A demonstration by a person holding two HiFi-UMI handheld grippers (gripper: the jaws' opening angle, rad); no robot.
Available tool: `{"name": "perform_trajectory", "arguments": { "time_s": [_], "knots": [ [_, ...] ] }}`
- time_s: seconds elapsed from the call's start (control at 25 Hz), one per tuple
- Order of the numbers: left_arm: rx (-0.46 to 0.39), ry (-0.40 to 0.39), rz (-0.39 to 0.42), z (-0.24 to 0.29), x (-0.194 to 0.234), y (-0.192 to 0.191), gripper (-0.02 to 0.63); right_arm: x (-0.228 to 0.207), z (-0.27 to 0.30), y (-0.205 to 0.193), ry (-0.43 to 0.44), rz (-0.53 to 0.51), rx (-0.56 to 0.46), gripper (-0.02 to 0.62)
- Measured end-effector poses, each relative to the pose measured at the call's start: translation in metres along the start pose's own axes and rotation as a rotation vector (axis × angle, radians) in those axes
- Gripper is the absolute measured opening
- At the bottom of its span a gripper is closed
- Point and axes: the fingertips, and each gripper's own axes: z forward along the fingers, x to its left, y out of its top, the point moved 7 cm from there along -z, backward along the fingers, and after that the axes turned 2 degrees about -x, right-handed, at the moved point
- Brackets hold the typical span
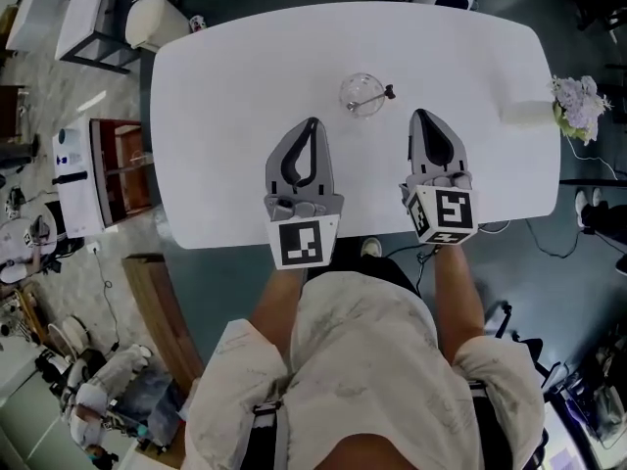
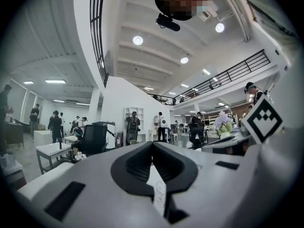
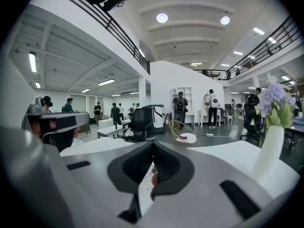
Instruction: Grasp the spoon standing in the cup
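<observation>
The task stands at its very start, as I judge it: neither tool has gone toward the cup yet. The grey two-jaw left gripper point(image 1: 313, 122) lies low over the white rounded table point(image 1: 225, 116) with its jaws pressed tip to tip and nothing between them; the grey right gripper point(image 1: 419, 115) lies the same way, tips together and empty. Each gripper view shows only the hollow between its own pads, with bare table beyond.

The clear round glass cup point(image 1: 361, 94) stands ahead of both tools, roughly between their tips and a little beyond them, touching neither. The slim spoon with a dark handle end point(image 1: 376, 96) leans out over the cup's rim toward the right gripper's side; its bowl sits inside the glass. A white vase of lilac flowers point(image 3: 269, 148) stands well off to the right gripper's outer side, clear of any likely path.

The next move, as I read it, calls for opening one pair of jaws before advancing; the right gripper looks the better placed, since the handle tilts its way. It would need to rise over the rim, bring the jaws either side of the handle above the glass, and close gently; a sideways knock could tip so light a cup.
</observation>
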Motion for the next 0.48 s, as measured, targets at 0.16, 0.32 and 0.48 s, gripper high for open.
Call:
{"name": "perform_trajectory", "arguments": {
  "time_s": [0.16, 0.32, 0.48],
  "knots": [
    [0.017, -0.024, -0.023, 0.016, 0.008, -0.016, 0.004, 0.001, 0.025, -0.019, -0.012, 0.018, 0.043, 0.001],
    [0.045, -0.041, -0.041, 0.030, 0.015, -0.030, 0.004, 0.001, 0.044, -0.036, -0.004, 0.049, 0.090, 0.044],
    [0.065, -0.054, -0.062, 0.040, 0.021, -0.039, 0.004, 0.001, 0.060, -0.051, 0.008, 0.102, 0.133, 0.105]
  ]
}}
